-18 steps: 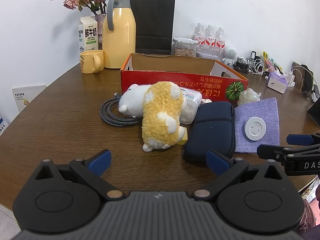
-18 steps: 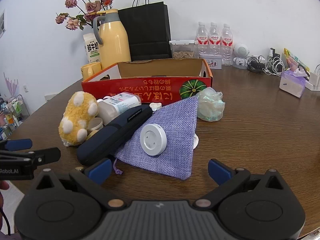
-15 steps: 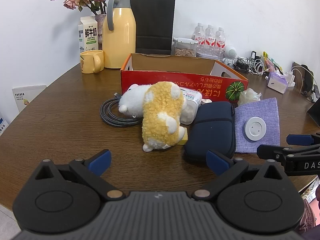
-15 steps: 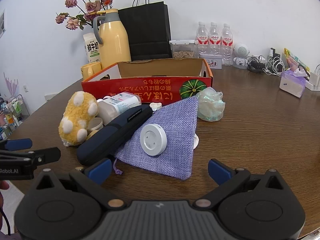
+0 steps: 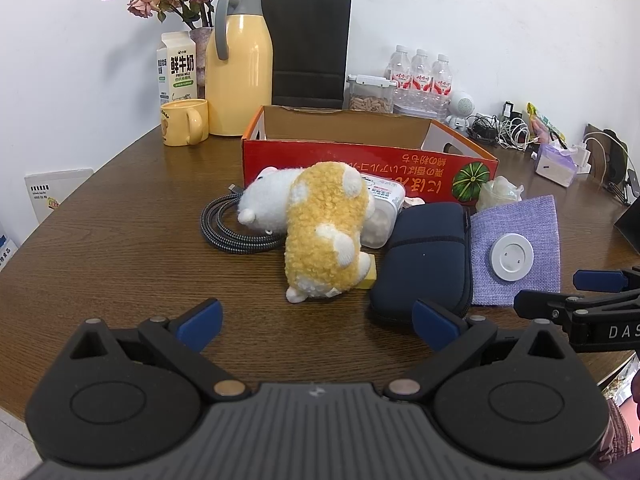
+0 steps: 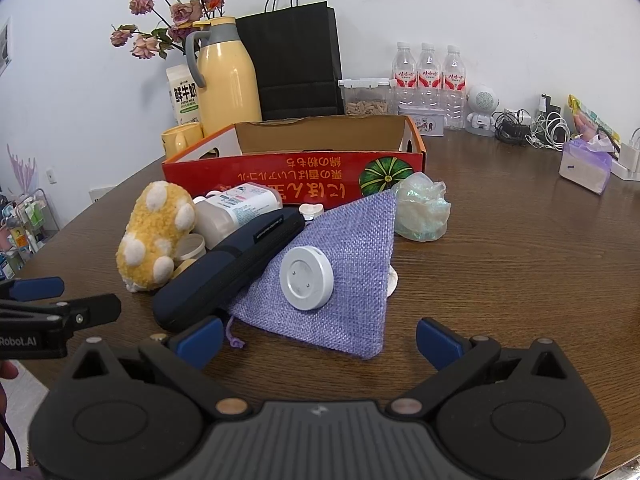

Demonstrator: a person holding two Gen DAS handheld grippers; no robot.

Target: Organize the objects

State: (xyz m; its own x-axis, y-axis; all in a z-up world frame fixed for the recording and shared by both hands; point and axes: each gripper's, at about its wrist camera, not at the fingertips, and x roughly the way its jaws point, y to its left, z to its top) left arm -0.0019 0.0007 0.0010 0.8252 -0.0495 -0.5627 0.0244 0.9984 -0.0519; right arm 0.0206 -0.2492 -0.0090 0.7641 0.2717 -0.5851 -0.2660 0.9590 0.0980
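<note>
Nothing moved, both tongs (image 5: 318, 326) (image 6: 318, 342) agape, bare table (image 6: 520, 264) rightward

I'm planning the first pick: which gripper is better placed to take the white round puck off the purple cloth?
Right. The puck lies just beyond the open right gripper; the left gripper faces the plush toy.

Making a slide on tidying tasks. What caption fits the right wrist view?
Open right claw facing a purple cloth pouch with a white disc on top, red box behind.
</note>
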